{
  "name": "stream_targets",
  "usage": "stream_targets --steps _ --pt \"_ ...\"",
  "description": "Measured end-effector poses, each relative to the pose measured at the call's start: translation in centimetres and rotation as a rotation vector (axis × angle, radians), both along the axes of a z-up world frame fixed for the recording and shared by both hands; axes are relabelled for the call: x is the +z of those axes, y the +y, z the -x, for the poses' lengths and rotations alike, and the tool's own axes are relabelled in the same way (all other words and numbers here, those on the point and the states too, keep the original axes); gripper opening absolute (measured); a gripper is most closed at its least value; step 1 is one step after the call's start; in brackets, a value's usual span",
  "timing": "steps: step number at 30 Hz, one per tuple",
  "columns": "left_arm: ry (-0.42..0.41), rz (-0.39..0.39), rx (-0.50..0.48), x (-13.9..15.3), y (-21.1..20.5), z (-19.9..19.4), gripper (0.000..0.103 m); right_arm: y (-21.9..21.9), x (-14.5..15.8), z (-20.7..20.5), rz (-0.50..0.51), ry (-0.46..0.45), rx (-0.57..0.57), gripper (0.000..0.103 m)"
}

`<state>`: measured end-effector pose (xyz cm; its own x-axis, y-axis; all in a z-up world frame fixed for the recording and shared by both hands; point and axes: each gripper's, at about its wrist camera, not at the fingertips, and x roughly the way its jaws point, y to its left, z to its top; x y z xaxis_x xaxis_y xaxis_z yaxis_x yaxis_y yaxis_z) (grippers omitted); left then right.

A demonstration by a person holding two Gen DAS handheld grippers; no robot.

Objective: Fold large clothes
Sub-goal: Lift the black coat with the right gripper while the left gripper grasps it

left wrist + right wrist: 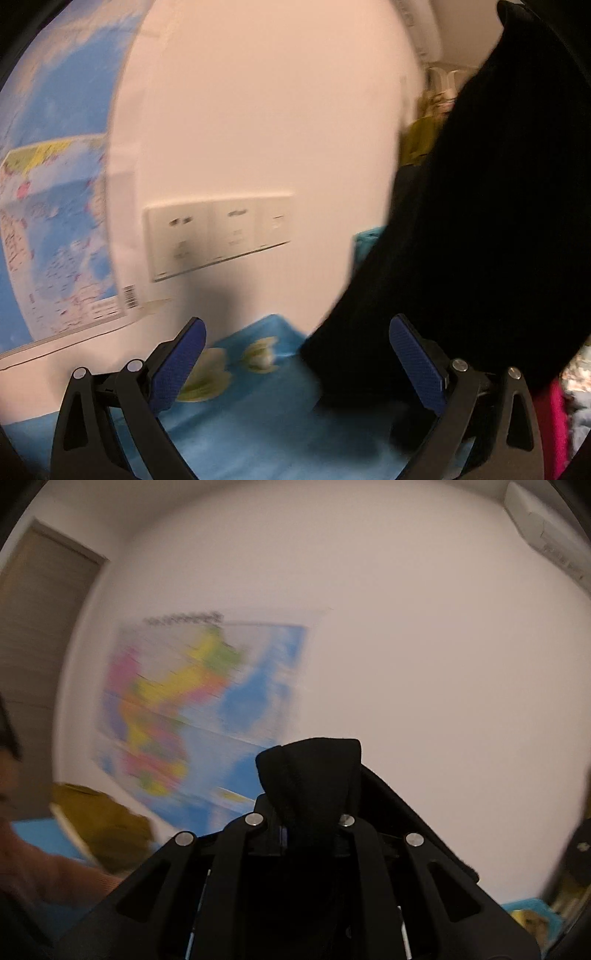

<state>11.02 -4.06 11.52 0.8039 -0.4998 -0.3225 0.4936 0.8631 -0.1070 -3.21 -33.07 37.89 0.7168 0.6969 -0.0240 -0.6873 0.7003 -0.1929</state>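
Warm, dim indoor light, soft shadow under the wall sockets [218, 232]. Heavily motion-blurred wall map [199, 709]. Fisheye-bent, black-vignetted edges.

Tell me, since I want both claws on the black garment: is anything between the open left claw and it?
Nothing visible. The left claw stands open over the blue floral sheet, and the black garment hangs right beside its right-hand finger with nothing between. The right claw is already shut on the cloth.
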Motion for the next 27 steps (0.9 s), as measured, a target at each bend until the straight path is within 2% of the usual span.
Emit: stream_targets --steps 2,5,8,10,12,15,17,19,20,23,25,27 --pt "-0.024 -0.011 -0.017 0.3 0.0 1.9 0.096 1.0 -0.3 0.1 -0.007 0.045 0.032 0.008" --pt "-0.041 -0.011 -0.007 0.3 1.2 4.0 0.096 4.1 -2.2 0.2 0.051 0.138 0.021 0.009" --pt "-0.042 0.006 0.041 0.5 4.9 6.5 0.096 7.9 -5.2 -1.6 0.096 0.273 0.031 0.009" --pt "-0.042 0.028 0.063 0.8 7.5 8.6 0.096 10.3 -7.3 -2.0 0.147 0.308 0.044 0.009" --pt "-0.038 0.056 0.027 1.8 9.4 10.8 0.096 13.2 -9.4 -3.3 0.171 0.37 0.063 0.009" --pt "-0.068 0.053 -0.023 3.2 10.1 14.1 0.096 16.9 -11.8 -4.1 0.201 0.427 0.127 0.009" --pt "-0.083 0.026 -0.103 2.7 9.4 15.7 0.096 19.7 -13.1 -4.6 0.219 0.477 0.158 0.009" --pt "-0.101 -0.055 -0.092 1.8 8.2 16.4 0.096 21.7 -14.1 -4.8 0.219 0.512 0.205 0.009" --pt "-0.086 -0.067 -0.095 1.3 7.9 16.4 0.096 23.3 -15.1 -4.5 0.248 0.521 0.221 0.009" --pt "0.032 -0.018 -0.123 -0.4 7.4 15.0 0.096 26.9 -17.3 -4.6 0.3 0.571 0.267 0.009" --pt "0.071 -0.02 -0.067 -1.4 7.0 13.7 0.096 28.3 -18.8 -4.5 0.334 0.598 0.284 0.01" --pt "0.122 0.006 0.012 -2.9 7.7 12.3 0.075 28.7 -20.0 -4.8 0.349 0.653 0.321 0.02"
